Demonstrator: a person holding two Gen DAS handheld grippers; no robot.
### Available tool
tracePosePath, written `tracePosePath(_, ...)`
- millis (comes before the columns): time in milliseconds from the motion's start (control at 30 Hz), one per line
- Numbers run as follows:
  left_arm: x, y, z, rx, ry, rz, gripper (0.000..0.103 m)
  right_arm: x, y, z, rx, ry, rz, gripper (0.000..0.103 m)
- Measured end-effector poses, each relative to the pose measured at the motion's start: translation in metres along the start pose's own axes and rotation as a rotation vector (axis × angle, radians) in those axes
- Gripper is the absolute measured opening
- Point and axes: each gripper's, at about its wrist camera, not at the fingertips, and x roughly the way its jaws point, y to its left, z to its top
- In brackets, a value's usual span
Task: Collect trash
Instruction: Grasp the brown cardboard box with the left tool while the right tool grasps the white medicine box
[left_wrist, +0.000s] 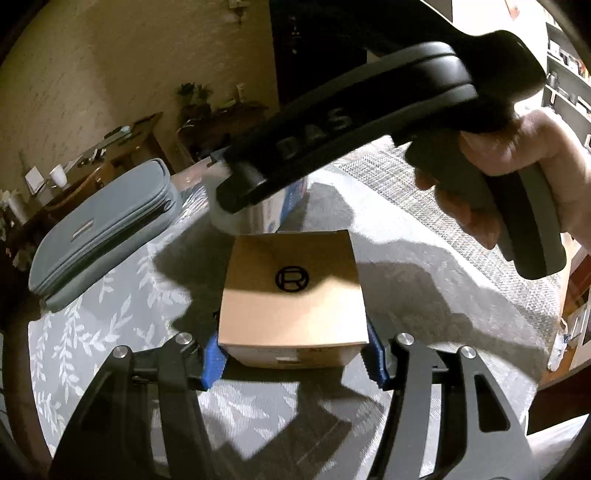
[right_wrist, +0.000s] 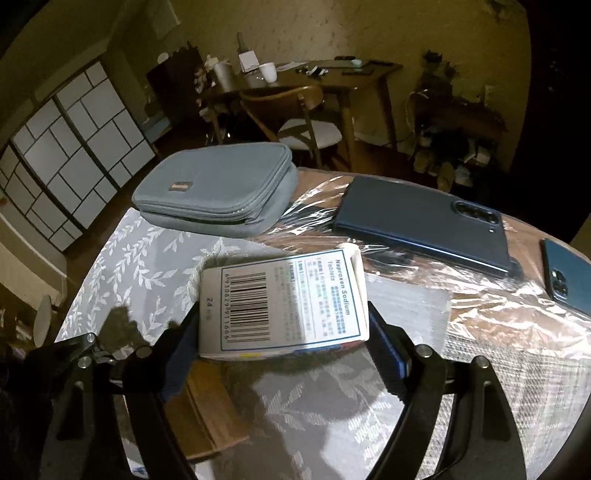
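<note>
A brown cardboard box (left_wrist: 291, 299) with a circled R mark rests on the leaf-patterned tablecloth (left_wrist: 110, 295). My left gripper (left_wrist: 293, 360) is shut on it, its blue pads pressing both sides at the near end. A white medicine box (right_wrist: 284, 306) with a barcode sits between the fingers of my right gripper (right_wrist: 284, 350), which is shut on it and holds it slightly above the cloth. In the left wrist view a hand (left_wrist: 535, 170) holds the right gripper's black housing (left_wrist: 332, 122) just beyond the brown box. The brown box (right_wrist: 207, 410) also shows under the medicine box.
A grey zipped pouch (right_wrist: 218, 188) lies at the far left of the table. A dark blue phone (right_wrist: 424, 221) lies on crinkled clear plastic film (right_wrist: 498, 321), with a second phone (right_wrist: 569, 277) at the right edge. Behind stand a wooden desk and chair (right_wrist: 306, 110).
</note>
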Motion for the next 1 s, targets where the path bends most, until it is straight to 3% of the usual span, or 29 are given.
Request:
tracePosePath(333,-0.010,0.007,-0.001,-0.043,0.000,0.010,0.060,-0.037,-0.011,-0.022,0.043,-0.056,-0.027,0.081)
tracePosePath(533,-0.005,0.023,0.004,-0.056,-0.003,0.013,0.060,-0.060,-0.010,-0.048,0.061,-0.080,-0.036,0.081)
tracePosePath(1000,-0.024,0.020,-0.005,-0.089,-0.032,0.010,0.060,-0.117,-0.012,-0.101,0.113,-0.146,-0.071,0.081)
